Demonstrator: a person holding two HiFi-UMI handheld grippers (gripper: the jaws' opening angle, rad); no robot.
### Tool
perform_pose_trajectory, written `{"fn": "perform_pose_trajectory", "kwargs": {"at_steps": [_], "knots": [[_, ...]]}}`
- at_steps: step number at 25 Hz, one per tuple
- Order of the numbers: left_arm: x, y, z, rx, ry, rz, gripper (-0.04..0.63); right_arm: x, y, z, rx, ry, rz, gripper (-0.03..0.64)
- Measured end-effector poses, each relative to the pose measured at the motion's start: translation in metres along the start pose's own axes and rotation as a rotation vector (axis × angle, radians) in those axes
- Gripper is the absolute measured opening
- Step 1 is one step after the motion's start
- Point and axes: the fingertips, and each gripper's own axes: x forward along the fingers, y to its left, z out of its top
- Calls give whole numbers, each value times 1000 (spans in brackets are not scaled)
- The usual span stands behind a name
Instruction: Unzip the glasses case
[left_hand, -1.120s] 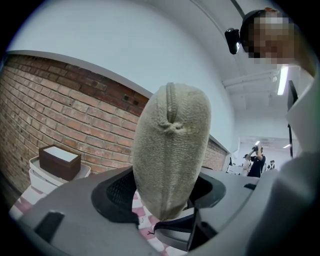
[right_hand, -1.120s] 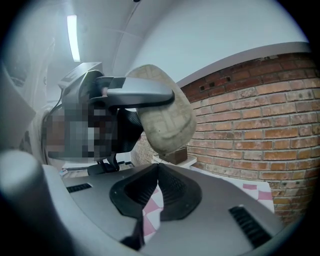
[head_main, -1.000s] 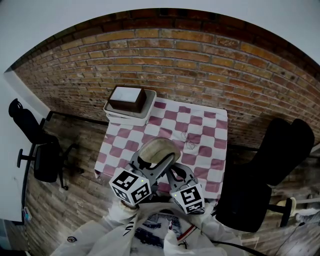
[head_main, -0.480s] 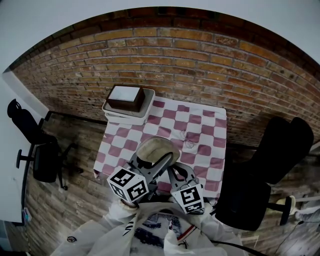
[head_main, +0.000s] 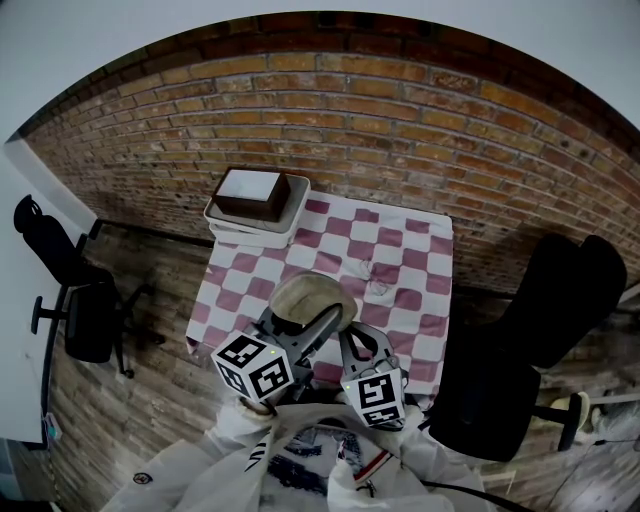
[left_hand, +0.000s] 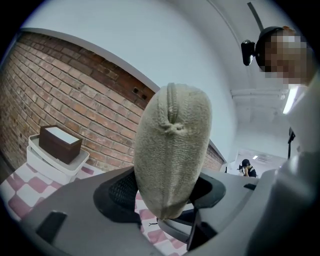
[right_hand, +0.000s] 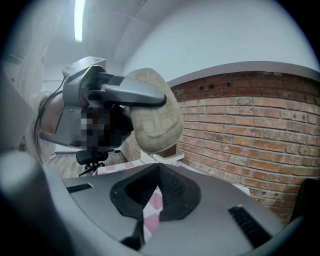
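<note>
A beige fabric glasses case (head_main: 308, 298) is held up over the near side of the checkered table (head_main: 405, 262). My left gripper (head_main: 316, 326) is shut on it, and in the left gripper view the case (left_hand: 172, 150) stands up between the two jaws with its zip seam at the top. From the right, my right gripper (head_main: 346, 338) has its jaws closed tight at the case's lower end. In the right gripper view a thin zip pull (right_hand: 154, 159) runs from the case (right_hand: 156, 125) down into the closed tips of the right gripper (right_hand: 159, 169).
A white bin holding a dark brown box (head_main: 258, 203) stands at the table's far left corner. Thin wire glasses (head_main: 376, 278) lie mid-table. Black chairs stand to the left (head_main: 75, 300) and right (head_main: 545, 335). A brick wall (head_main: 400, 120) runs behind the table.
Both grippers and the case stay almost where they were. The left gripper's marker cube has rolled slightly.
</note>
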Motion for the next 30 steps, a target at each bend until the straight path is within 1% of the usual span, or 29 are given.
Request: {"fn": "perform_pose_trajectory", "kwargs": {"at_steps": [7,16,30], "knots": [[1,-2,-5,-19,13,-13,281,-4,-5,-4,-69,23,-47,12],[2,-4,-10,-19,32,-26,281,-8,-18,-4,-118,34,-103,11],[-1,-5,-18,-20,65,-55,281,-9,-30,-1,-225,27,-160,12]]}}
